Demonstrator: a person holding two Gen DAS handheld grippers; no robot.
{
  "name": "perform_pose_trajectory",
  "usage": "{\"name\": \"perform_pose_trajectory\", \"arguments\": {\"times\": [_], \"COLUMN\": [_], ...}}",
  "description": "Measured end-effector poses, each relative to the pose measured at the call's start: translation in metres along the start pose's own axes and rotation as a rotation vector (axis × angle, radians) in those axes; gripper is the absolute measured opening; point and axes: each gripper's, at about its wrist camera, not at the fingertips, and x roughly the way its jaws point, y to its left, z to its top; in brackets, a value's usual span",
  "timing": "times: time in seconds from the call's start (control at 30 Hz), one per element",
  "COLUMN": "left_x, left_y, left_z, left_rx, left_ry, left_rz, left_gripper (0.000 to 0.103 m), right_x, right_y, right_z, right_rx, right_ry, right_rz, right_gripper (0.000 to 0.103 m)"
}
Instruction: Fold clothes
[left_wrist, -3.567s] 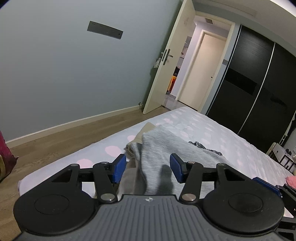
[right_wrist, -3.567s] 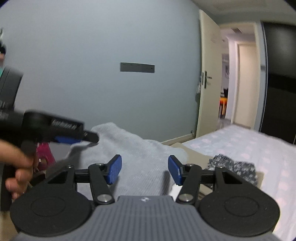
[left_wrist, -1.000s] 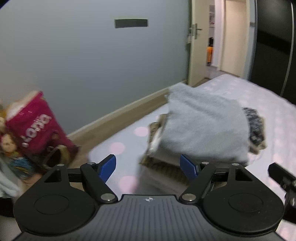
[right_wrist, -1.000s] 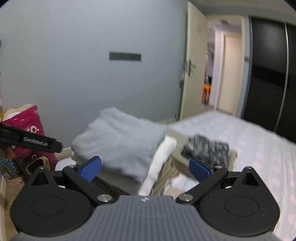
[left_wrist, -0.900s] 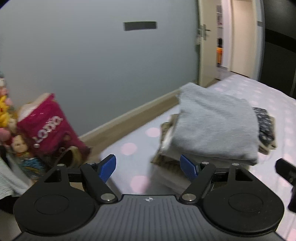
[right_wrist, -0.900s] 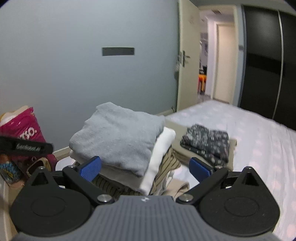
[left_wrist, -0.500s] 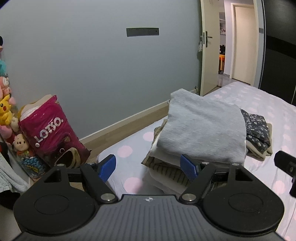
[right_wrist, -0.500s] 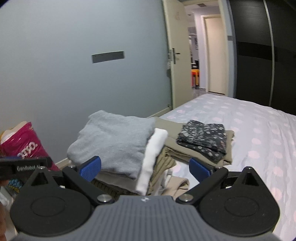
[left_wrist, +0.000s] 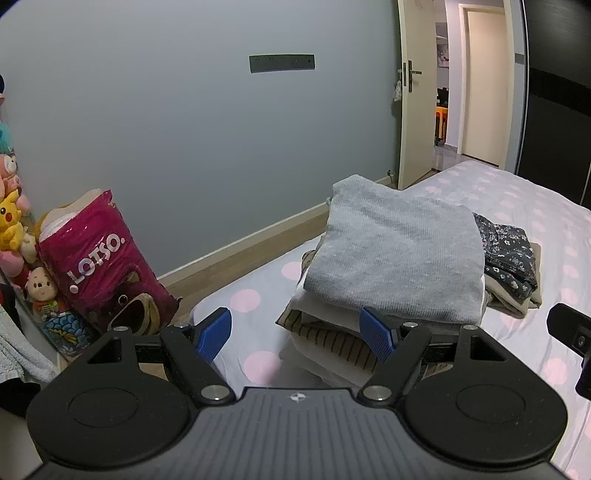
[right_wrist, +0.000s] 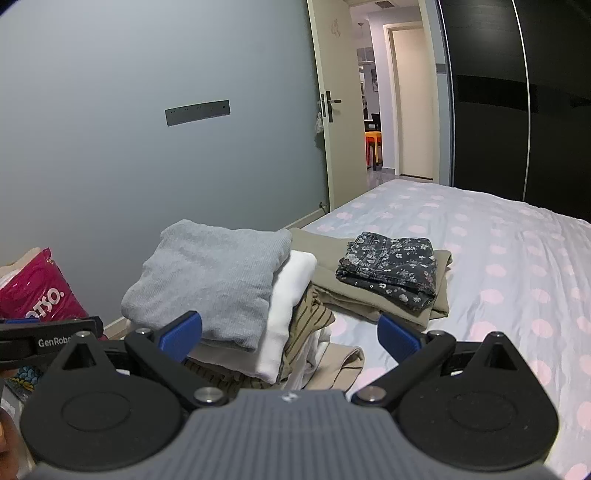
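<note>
A folded grey sweater (left_wrist: 399, 254) (right_wrist: 210, 277) tops a stack of folded clothes at the bed's near corner, over a white garment (right_wrist: 291, 306) and a striped one (left_wrist: 328, 339) (right_wrist: 310, 317). Beside the stack a dark floral garment (left_wrist: 506, 254) (right_wrist: 391, 269) lies folded on a beige one (right_wrist: 369, 295). My left gripper (left_wrist: 297, 334) is open, held just short of the stack with nothing between its blue pads. My right gripper (right_wrist: 290, 330) is open too, in front of the same stack and empty.
The bed (right_wrist: 517, 258) has a white cover with pink dots. On the floor at the left stand a pink bag (left_wrist: 99, 262) and plush toys (left_wrist: 11, 218). A grey wall, an open door (right_wrist: 328, 122) and a black wardrobe (right_wrist: 517, 99) lie beyond.
Both grippers let go of the grey sweater, opened and drew back from the stack. In the last half second the views have hardly shifted.
</note>
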Motion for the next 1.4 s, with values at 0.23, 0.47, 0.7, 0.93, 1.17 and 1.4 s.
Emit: {"name": "perform_pose_trajectory", "arguments": {"times": [0.23, 0.47, 0.7, 0.93, 1.17, 1.4], "left_x": [0.002, 0.001, 0.000, 0.000, -0.001, -0.001], "left_y": [0.000, -0.006, -0.009, -0.010, -0.011, -0.011], "left_z": [-0.002, -0.003, -0.006, -0.006, -0.006, -0.006], "left_rx": [-0.006, 0.008, 0.011, 0.016, 0.017, 0.019], "left_ry": [0.009, 0.012, 0.013, 0.014, 0.013, 0.013], "left_rz": [-0.003, -0.003, -0.002, -0.003, -0.004, -0.006], "left_gripper": [0.076, 0.076, 0.076, 0.076, 0.076, 0.076], "right_x": [0.003, 0.003, 0.002, 0.001, 0.002, 0.002], "right_y": [0.003, 0.003, 0.004, 0.004, 0.005, 0.007], "right_z": [-0.002, -0.002, -0.003, -0.003, -0.003, -0.004], "right_rx": [-0.007, -0.006, -0.015, -0.015, -0.015, -0.020], "right_ry": [0.006, 0.008, 0.005, 0.006, 0.007, 0.009], "right_rz": [0.008, 0.014, 0.014, 0.018, 0.018, 0.020], "right_gripper": [0.102, 0.102, 0.102, 0.102, 0.102, 0.102]}}
